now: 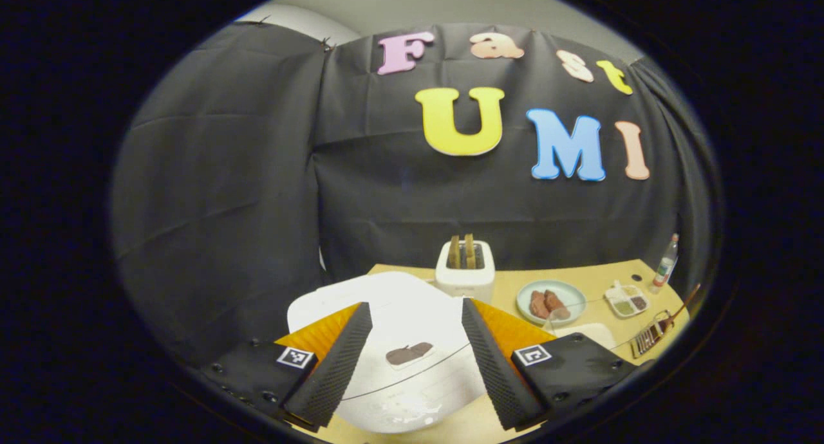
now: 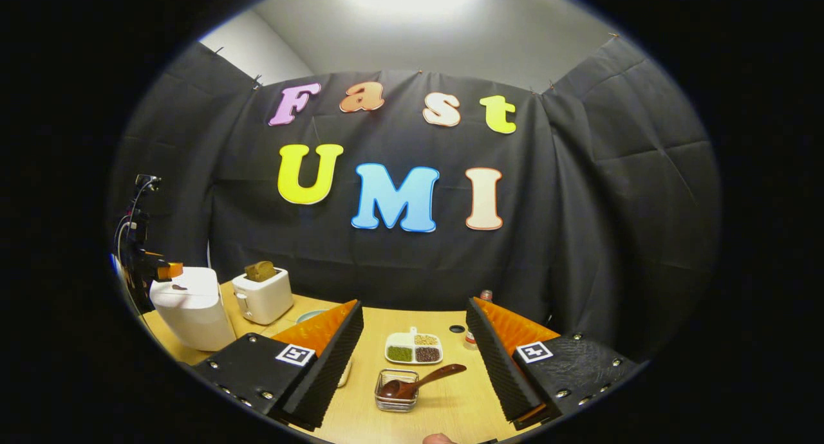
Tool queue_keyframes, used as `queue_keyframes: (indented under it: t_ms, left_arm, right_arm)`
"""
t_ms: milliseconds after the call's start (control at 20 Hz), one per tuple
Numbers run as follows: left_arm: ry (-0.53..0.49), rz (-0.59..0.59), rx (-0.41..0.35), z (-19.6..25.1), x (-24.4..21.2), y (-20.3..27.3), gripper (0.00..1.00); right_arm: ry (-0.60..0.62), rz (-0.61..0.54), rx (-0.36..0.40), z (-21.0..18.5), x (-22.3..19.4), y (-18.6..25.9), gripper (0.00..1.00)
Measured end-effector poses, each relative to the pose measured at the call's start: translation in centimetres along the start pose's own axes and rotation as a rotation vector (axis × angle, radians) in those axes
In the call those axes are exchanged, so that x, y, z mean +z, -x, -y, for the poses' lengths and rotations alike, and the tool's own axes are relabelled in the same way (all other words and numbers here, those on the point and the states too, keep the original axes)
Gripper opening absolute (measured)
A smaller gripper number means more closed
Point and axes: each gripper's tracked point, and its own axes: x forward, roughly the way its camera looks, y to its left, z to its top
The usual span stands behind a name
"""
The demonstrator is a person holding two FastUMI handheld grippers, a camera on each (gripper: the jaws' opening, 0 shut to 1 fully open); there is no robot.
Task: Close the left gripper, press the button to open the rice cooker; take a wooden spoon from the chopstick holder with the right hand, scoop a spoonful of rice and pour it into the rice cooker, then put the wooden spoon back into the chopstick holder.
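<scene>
left gripper: jaws spread wide, nothing between them, hovering over the closed white lid of the rice cooker. a dark patch sits on the lid between the fingers, probably the button or a badge, too blurred to tell. no readable text on the cooker.

beyond it in the left gripper view: white toaster with two slices standing in the slots, a pale plate with brownish food, a divided dish of grains, a bottle at the far right edge of the table; its label is too small to read.

right gripper: jaws spread, holding nothing, above the table. between the fingers, farther out, the wire chopstick holder with the wooden spoon lying in it, bowl down in the basket, handle tilted up to the right. spoon untouched. divided dish just behind the holder, holding green, pale and dark grains.

each gripper carries square black-and-white marker tags on its finger mounts; pattern only, no letters.

right gripper view, far left: rice cooker, lid shut, with the left gripper right above it; toaster just beside it.
</scene>
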Motion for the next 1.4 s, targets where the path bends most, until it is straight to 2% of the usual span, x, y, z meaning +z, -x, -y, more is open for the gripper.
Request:
queue_keyframes:
  t_ms: [100, 300, 400, 450, 500, 700, 850, 950, 1250, 1300, 1400]
  left_arm:
    - [0.021, 0.080, -0.021, 0.6, 2.5, 3.2, 1.00]
    - [0.081, 0.258, -0.058, 1.4, 7.7, 9.9, 0.96]
    - [0.047, 0.337, -0.071, 1.8, 9.3, 12.2, 0.95]
    - [0.028, 0.367, -0.077, 2.0, 10.1, 13.0, 0.99]
    - [0.013, 0.389, -0.084, 2.4, 10.7, 13.8, 0.97]
    - [-0.008, 0.386, -0.100, 3.7, 10.1, 14.3, 0.97]
    - [0.030, 0.373, -0.112, 4.3, 9.9, 14.1, 0.95]
    - [0.032, 0.367, -0.093, 3.7, 9.8, 13.7, 0.99]
    - [0.059, 0.366, -0.077, 3.1, 9.6, 13.4, 0.96]
    - [0.052, 0.365, -0.077, 3.2, 9.6, 13.4, 0.99]
    - [0.028, 0.371, -0.071, 3.3, 9.7, 13.4, 0.96]
  right_arm:
    - [-0.010, 0.031, 0.018, -0.9, 1.5, 0.3, 0.98]
    - [-0.036, 0.101, 0.074, -3.0, 3.7, 0.8, 0.98]
    - [-0.034, 0.107, 0.073, -2.9, 3.7, 0.3, 0.98]
    - [-0.041, 0.106, 0.072, -2.8, 3.7, 0.2, 0.98]
    - [-0.051, 0.110, 0.071, -2.9, 4.0, 0.1, 0.98]
    - [-0.065, 0.125, 0.038, -2.2, 4.0, -0.4, 0.98]
    - [-0.066, 0.126, 0.030, -2.1, 4.2, -0.5, 0.98]
    - [-0.052, 0.135, 0.021, -1.9, 4.6, -0.5, 0.98]
    - [-0.023, 0.140, 0.018, -2.4, 4.7, -0.3, 0.98]
    - [-0.020, 0.137, 0.018, -2.5, 4.6, -0.3, 0.94]
    - [-0.017, 0.132, 0.023, -2.8, 4.4, -0.2, 0.94]
